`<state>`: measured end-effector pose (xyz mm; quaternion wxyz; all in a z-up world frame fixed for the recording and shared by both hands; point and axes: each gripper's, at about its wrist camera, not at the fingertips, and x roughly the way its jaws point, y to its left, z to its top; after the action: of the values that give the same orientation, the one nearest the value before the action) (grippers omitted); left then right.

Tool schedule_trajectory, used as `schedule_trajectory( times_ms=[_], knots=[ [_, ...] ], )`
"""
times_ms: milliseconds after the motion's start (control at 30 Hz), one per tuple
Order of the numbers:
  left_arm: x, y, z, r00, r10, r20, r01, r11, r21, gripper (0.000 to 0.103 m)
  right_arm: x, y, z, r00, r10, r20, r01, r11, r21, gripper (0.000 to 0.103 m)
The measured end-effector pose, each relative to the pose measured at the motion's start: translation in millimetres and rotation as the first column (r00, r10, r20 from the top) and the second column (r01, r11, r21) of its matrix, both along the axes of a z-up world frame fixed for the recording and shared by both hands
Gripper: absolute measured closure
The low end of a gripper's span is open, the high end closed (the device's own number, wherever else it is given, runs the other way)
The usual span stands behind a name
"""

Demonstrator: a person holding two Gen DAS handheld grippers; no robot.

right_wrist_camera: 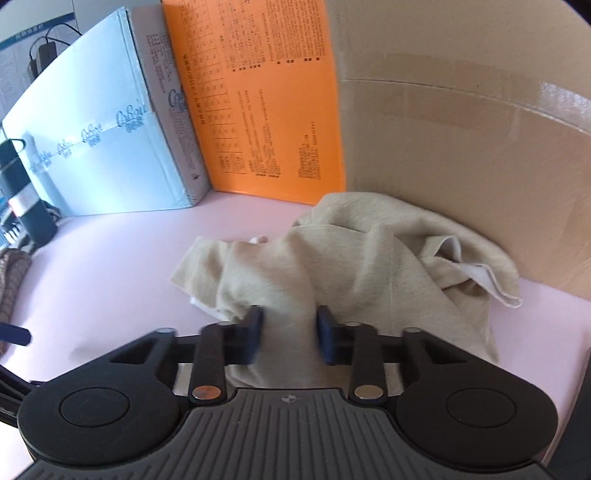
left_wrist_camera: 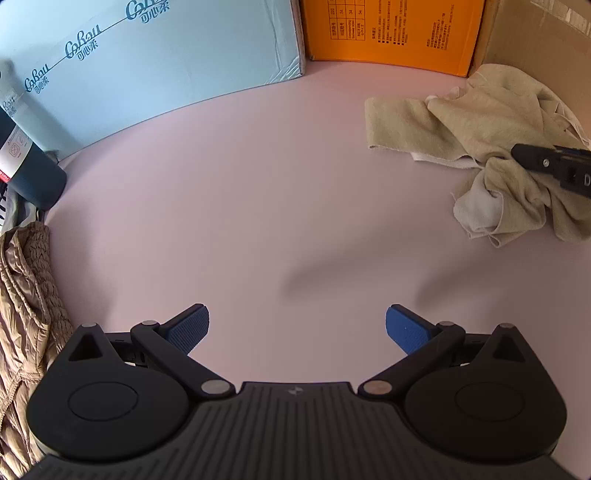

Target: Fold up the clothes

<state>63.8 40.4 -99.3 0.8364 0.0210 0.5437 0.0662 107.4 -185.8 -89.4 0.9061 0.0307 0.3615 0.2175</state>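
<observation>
A crumpled beige garment (left_wrist_camera: 491,147) lies on the pink table at the far right, against a cardboard box. My left gripper (left_wrist_camera: 297,328) is open and empty over bare table, well to the left of the garment. My right gripper (right_wrist_camera: 290,328) has its jaws partly closed around a raised bunch of the beige garment (right_wrist_camera: 351,258), with cloth filling the gap between the blurred blue pads. The right gripper's finger also shows in the left wrist view (left_wrist_camera: 546,162), resting on the garment.
A light blue carton (left_wrist_camera: 147,62), an orange box (left_wrist_camera: 391,33) and a cardboard box (right_wrist_camera: 461,147) stand along the back. A dark bottle (left_wrist_camera: 26,162) and a quilted tan jacket (left_wrist_camera: 26,314) are at the left edge of the pink table (left_wrist_camera: 258,203).
</observation>
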Motion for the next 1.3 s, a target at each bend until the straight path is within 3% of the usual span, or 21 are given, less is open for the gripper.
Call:
schedule_trajectory(
  times_ms=[67, 233, 400, 500, 567, 633, 733, 833, 900, 967, 1000, 1100, 1133, 1167, 1233, 1300],
  knots=[
    [-2.3, 1.5, 1.9, 1.000, 0.005, 0.004, -0.005, 1.000, 0.003, 0.000, -3.2, -1.8, 5.2, 1.000, -0.019, 0.002, 0.019, 0.999, 0.042, 0.093],
    [-12.1, 8.3, 8.6, 0.999, 0.027, 0.031, -0.026, 0.999, -0.024, 0.000, -17.4, -16.2, 26.2, 0.996, -0.085, 0.033, 0.077, 0.979, 0.187, 0.096],
    [-16.0, 18.8, 13.5, 0.996, 0.059, 0.074, -0.051, 0.993, -0.106, 0.000, -38.5, -39.8, 50.0, 0.988, -0.150, 0.048, 0.122, 0.923, 0.365, 0.096],
    [-17.1, 18.9, 14.7, 0.995, 0.068, 0.072, -0.060, 0.991, -0.116, 0.000, -58.4, -54.4, 54.1, 0.975, -0.218, 0.039, 0.181, 0.884, 0.430, 0.096],
    [-18.1, 18.5, 13.8, 0.995, 0.074, 0.064, -0.066, 0.991, -0.117, 0.000, -73.2, -68.5, 50.5, 0.954, -0.300, 0.007, 0.260, 0.837, 0.481, 0.096],
    [-18.9, 18.5, 12.7, 0.996, 0.077, 0.056, -0.069, 0.990, -0.123, 0.000, -93.1, -88.7, 40.6, 0.910, -0.411, -0.061, 0.380, 0.764, 0.521, 0.096],
    [-20.3, 15.8, 10.9, 0.996, 0.069, 0.048, -0.063, 0.991, -0.122, 0.000, -115.8, -97.5, 26.0, 0.838, -0.525, -0.151, 0.533, 0.725, 0.436, 0.096],
    [-19.5, 13.0, 8.6, 0.997, 0.057, 0.043, -0.052, 0.992, -0.118, 0.000, -129.1, -95.8, 12.7, 0.802, -0.555, -0.222, 0.597, 0.738, 0.315, 0.092],
    [-20.2, 11.3, 8.4, 0.998, 0.049, 0.050, -0.043, 0.991, -0.126, 0.000, -134.2, -96.9, 9.7, 0.786, -0.573, -0.232, 0.618, 0.730, 0.290, 0.088],
    [-21.9, 9.8, 9.4, 0.997, 0.037, 0.067, -0.027, 0.990, -0.141, 0.000, -138.9, -99.0, 10.4, 0.770, -0.600, -0.219, 0.638, 0.718, 0.278, 0.068],
    [-22.8, 8.9, 10.3, 0.996, 0.029, 0.081, -0.017, 0.988, -0.150, 0.000, -142.3, -98.2, 13.2, 0.766, -0.616, -0.186, 0.642, 0.715, 0.275, 0.064],
    [-26.8, 2.9, 14.0, 0.988, -0.008, 0.155, 0.037, 0.981, -0.188, 0.000, -144.9, -87.0, 18.6, 0.807, -0.586, -0.067, 0.583, 0.775, 0.245, 0.041],
    [-28.0, -0.5, 15.2, 0.983, -0.025, 0.182, 0.062, 0.978, -0.201, 0.000, -145.6, -83.1, 20.3, 0.821, -0.571, -0.028, 0.561, 0.795, 0.232, 0.026],
    [-27.5, -4.2, 15.4, 0.978, -0.046, 0.202, 0.089, 0.974, -0.208, 0.000, -146.2, -79.2, 21.9, 0.832, -0.554, 0.012, 0.539, 0.814, 0.218, 0.021],
    [-21.5, -14.9, 13.9, 0.968, -0.087, 0.235, 0.136, 0.971, -0.198, 0.000, -144.1, -67.8, 22.8, 0.871, -0.484, 0.083, 0.470, 0.871, 0.144, 0.021],
    [-15.7, -25.6, 13.7, 0.954, -0.127, 0.271, 0.177, 0.969, -0.170, 0.000, -135.6, -55.9, 21.9, 0.893, -0.432, 0.125, 0.427, 0.902, 0.065, 0.020]
  ],
)
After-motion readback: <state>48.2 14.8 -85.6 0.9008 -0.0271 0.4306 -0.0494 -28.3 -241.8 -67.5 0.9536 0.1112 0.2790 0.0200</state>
